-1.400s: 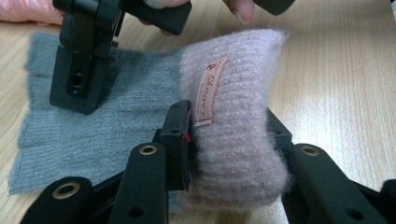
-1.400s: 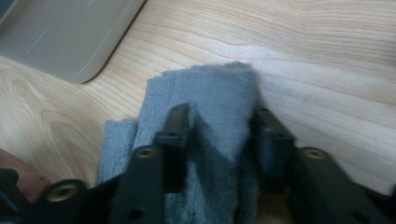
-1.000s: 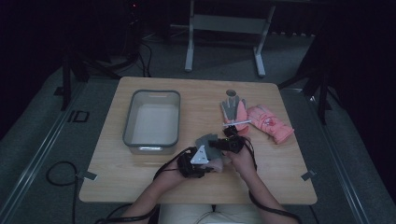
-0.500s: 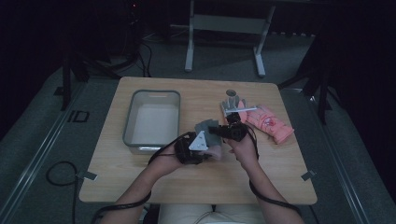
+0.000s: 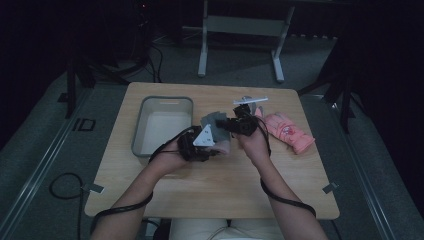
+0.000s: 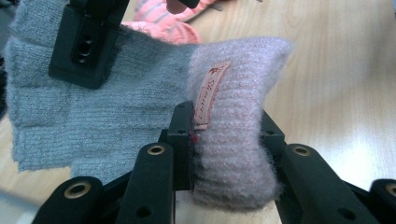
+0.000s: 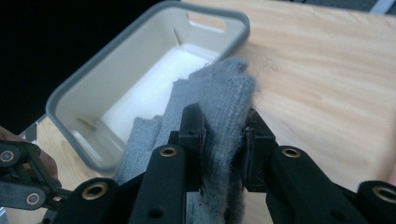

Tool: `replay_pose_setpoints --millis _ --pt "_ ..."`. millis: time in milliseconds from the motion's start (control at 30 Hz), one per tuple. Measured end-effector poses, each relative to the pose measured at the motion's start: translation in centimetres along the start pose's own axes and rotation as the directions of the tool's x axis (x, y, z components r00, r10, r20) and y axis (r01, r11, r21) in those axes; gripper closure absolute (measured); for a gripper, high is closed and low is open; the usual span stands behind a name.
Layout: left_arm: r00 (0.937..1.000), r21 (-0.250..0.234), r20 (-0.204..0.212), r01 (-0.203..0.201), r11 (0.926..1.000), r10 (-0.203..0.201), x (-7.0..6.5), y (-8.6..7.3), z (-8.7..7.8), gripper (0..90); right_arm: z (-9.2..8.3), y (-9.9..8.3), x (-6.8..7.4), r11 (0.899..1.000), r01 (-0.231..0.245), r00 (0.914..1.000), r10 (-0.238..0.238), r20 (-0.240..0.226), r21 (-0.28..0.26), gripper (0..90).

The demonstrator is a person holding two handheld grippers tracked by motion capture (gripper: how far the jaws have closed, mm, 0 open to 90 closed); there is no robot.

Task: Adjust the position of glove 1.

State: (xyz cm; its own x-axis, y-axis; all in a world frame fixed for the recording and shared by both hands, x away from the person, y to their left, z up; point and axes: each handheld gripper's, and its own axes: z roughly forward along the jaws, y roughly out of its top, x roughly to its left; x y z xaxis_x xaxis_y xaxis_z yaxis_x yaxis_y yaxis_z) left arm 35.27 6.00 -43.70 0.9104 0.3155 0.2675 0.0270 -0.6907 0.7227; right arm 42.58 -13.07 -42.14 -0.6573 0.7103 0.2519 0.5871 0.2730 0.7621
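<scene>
A light wooden bench (image 5: 210, 190) carries a grey tub (image 5: 162, 123) at its far left and a pink glove (image 5: 290, 131) at its far right.

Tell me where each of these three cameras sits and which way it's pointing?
High view: above the person's side, looking forward and down on the table; both forearms, left tool and right tool show.
Left gripper view: rides the left tool, looking along its jaws clamped on the pink cuff.
Right gripper view: rides the right tool, facing the grey bin.
Both gripper views share the grey glove.
</scene>
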Motion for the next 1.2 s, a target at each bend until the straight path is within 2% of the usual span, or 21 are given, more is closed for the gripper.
replay_pose_setpoints --millis 267,467,600,833,933,1100,1200 --pt "0.9994 0.015 -0.028 0.021 0.9997 -0.020 1.9 -1.1 -2.6 67.1 1.8 2.9 1.7 1.000 0.029 0.9989 -0.029 -0.037 0.006 74.1" --pt "0.9988 0.060 -0.049 0.007 0.9982 -0.005 3.6 -2.3 -4.4 67.0 4.1 4.6 3.1 0.999 0.035 0.9969 -0.035 -0.070 0.005 74.0" --pt "0.9985 0.072 -0.053 0.021 0.9972 -0.017 4.6 -3.7 -5.5 66.9 5.8 5.5 3.8 1.000 0.024 0.9952 -0.024 -0.095 0.006 74.1" --pt "0.9980 0.134 -0.061 0.021 0.9908 -0.013 5.8 -6.3 -7.2 67.0 9.2 6.2 5.6 0.999 0.039 0.9907 -0.036 -0.131 0.019 74.0" --pt "0.9979 0.166 -0.058 0.037 0.9854 -0.028 6.3 -7.7 -7.2 66.8 11.0 6.1 6.0 0.999 0.022 0.9890 -0.017 -0.147 0.031 74.0" --pt "0.9976 0.190 -0.044 0.062 0.9798 -0.055 7.1 -9.5 -6.1 66.8 13.4 5.7 6.2 0.998 0.014 0.9902 -0.005 -0.140 0.059 74.0" --pt "0.9970 0.218 -0.031 0.077 0.9729 -0.072 7.8 -10.5 -5.1 66.8 14.7 5.3 5.9 0.997 -0.021 0.9897 0.031 -0.139 0.077 74.0"
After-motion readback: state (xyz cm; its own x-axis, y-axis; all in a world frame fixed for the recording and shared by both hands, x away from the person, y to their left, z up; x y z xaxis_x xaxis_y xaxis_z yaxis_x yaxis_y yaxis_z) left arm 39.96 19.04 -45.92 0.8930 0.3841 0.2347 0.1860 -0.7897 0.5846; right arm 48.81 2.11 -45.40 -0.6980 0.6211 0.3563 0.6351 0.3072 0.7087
